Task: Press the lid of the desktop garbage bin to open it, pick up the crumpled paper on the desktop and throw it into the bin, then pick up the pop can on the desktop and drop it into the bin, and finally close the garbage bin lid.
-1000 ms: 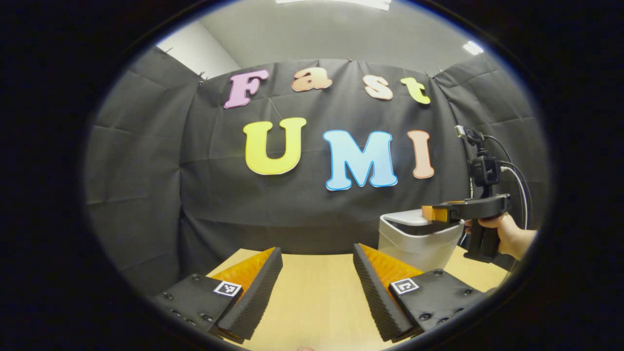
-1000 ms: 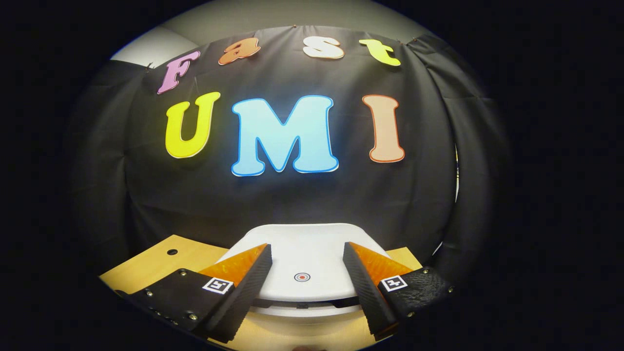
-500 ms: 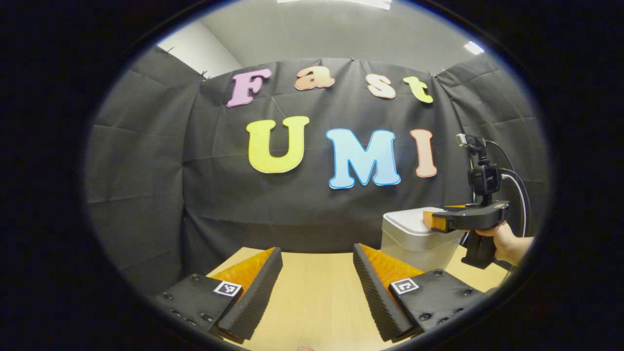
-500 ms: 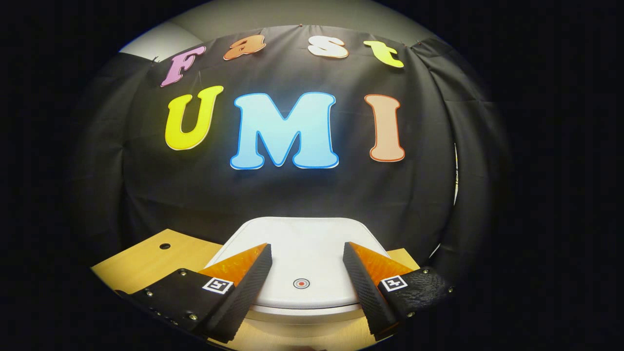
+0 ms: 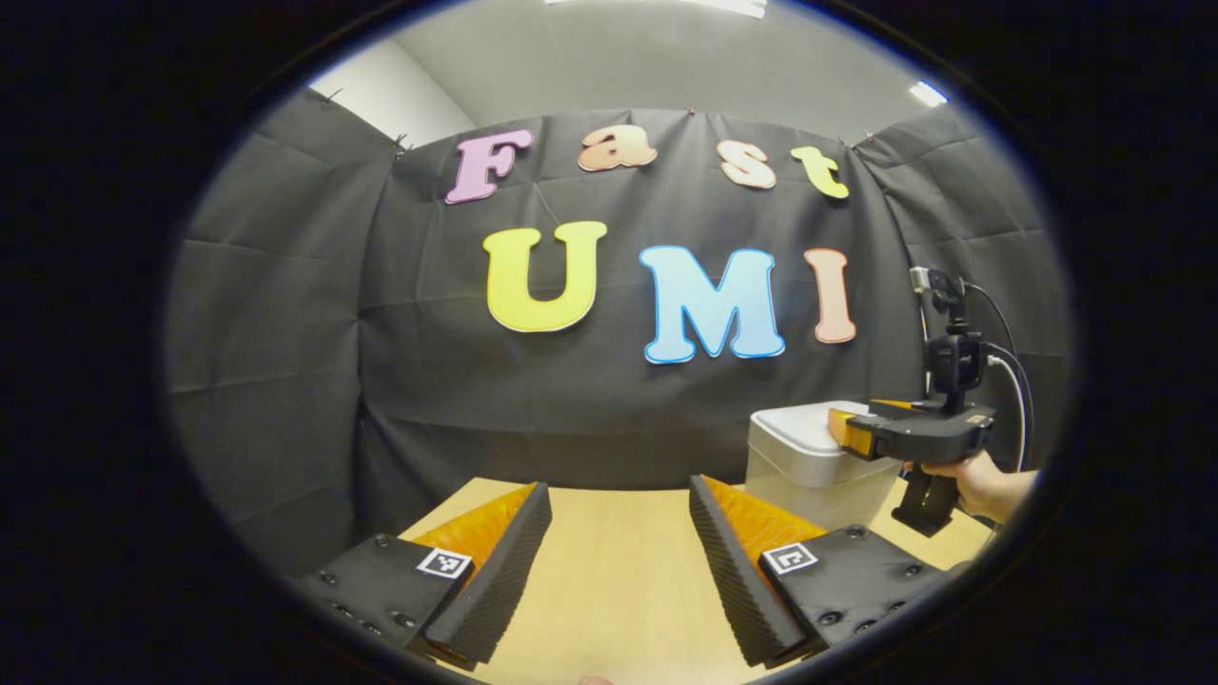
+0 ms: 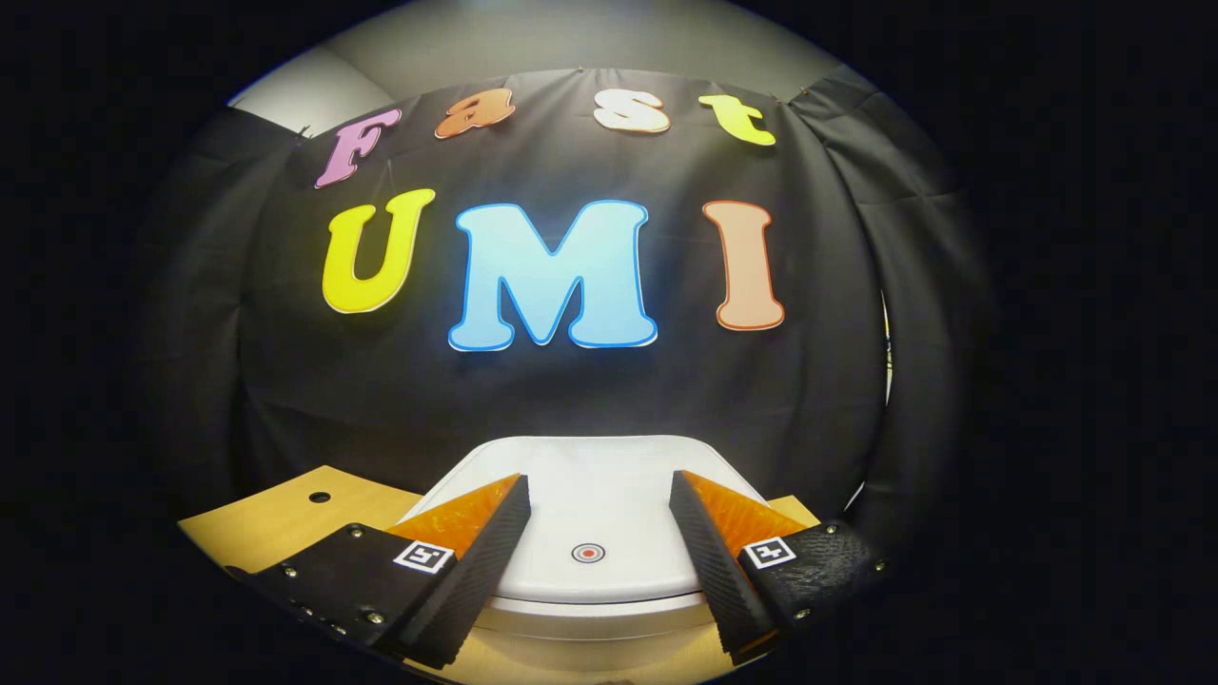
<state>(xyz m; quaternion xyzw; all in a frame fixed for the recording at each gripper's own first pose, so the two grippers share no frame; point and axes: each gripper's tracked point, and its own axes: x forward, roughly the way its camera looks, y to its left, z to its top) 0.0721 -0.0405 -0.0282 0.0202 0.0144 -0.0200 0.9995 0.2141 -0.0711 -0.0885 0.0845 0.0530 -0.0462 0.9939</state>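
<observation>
Left gripper view: left gripper [image 5: 618, 533] idling over the desk [image 5: 618, 590], jaws spread, empty. Farther right, the bin [image 5: 809, 466] sitting at the desk's right end, lid [image 6: 590, 504] down. Right gripper [image 6: 595, 533] hovering over the lid, jaws apart, empty. Pressing squarely on the round mark [image 6: 588, 553] looks best.

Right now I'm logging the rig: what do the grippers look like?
Left gripper: two wedge fingers, ribbed pads, black screwed plates with square markers. Right gripper matches; from the side it has a pistol grip, camera mast and cables, held by a hand.
</observation>
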